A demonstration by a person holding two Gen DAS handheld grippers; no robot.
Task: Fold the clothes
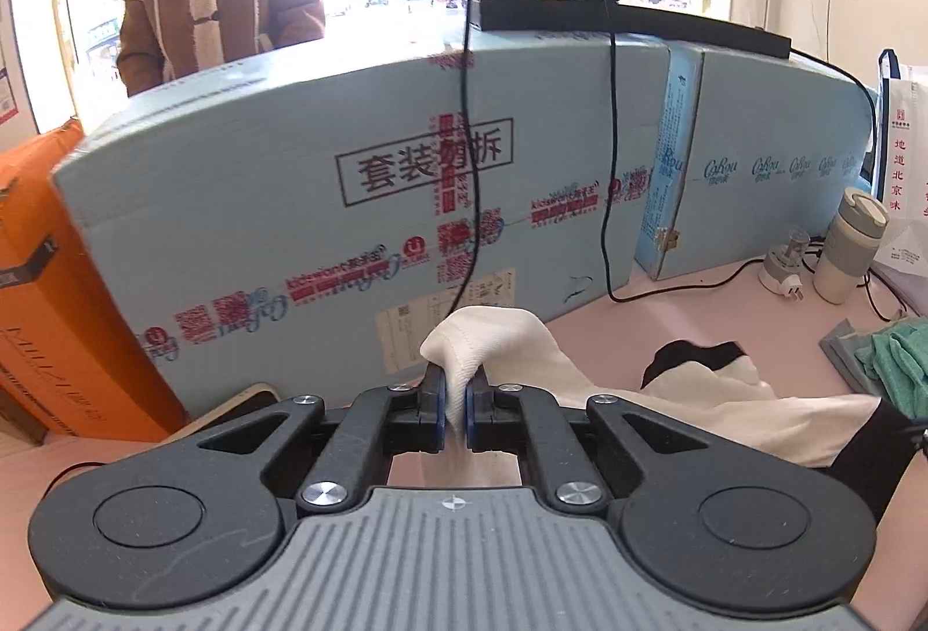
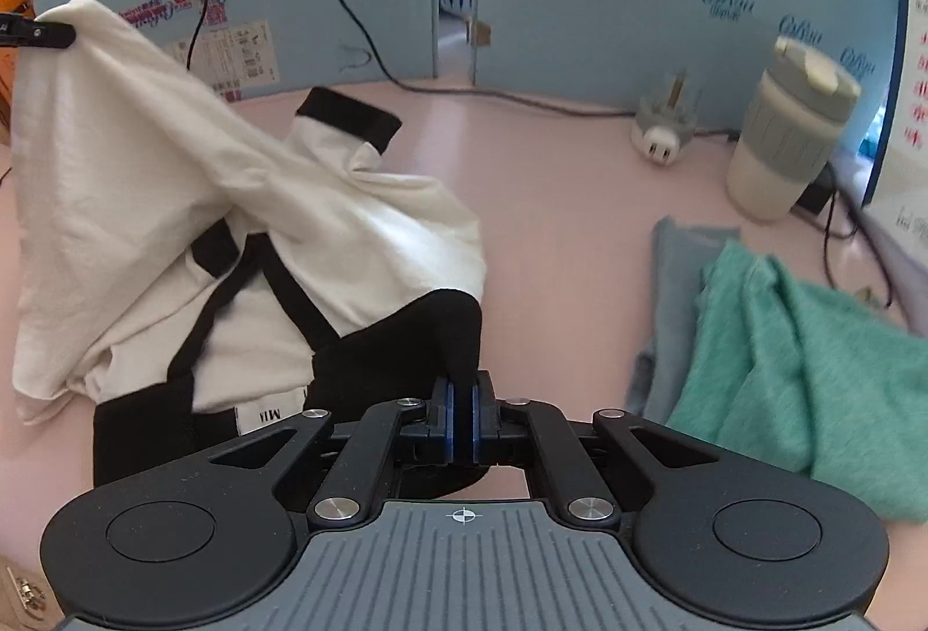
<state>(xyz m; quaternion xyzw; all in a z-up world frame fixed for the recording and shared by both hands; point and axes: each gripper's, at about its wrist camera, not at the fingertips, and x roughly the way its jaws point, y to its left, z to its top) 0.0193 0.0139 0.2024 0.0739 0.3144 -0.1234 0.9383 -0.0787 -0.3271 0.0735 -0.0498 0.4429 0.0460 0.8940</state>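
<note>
White cloth of the shirt is pinched between the left gripper fingers at frame centre. Lower centre, the right gripper pinches its black part above the pink table.

1. Garment: white fabric with black cuff, black trim bands and a black lower portion.
2. Worktop: plain pale pink.
3. Cloth near the worktop's right edge: heathered teal-green; grey cloth beneath it.
4. Cartons along the back edge: light blue, red and dark blue print, black boxed characters.
5. Box, left edge: orange with a black band.
6. Bottle: cream body, grey-green sleeve and lid.
7. Gripper pads: blue, on black linkage.
8. Person's coat: brown, cream fleece trim.
</note>
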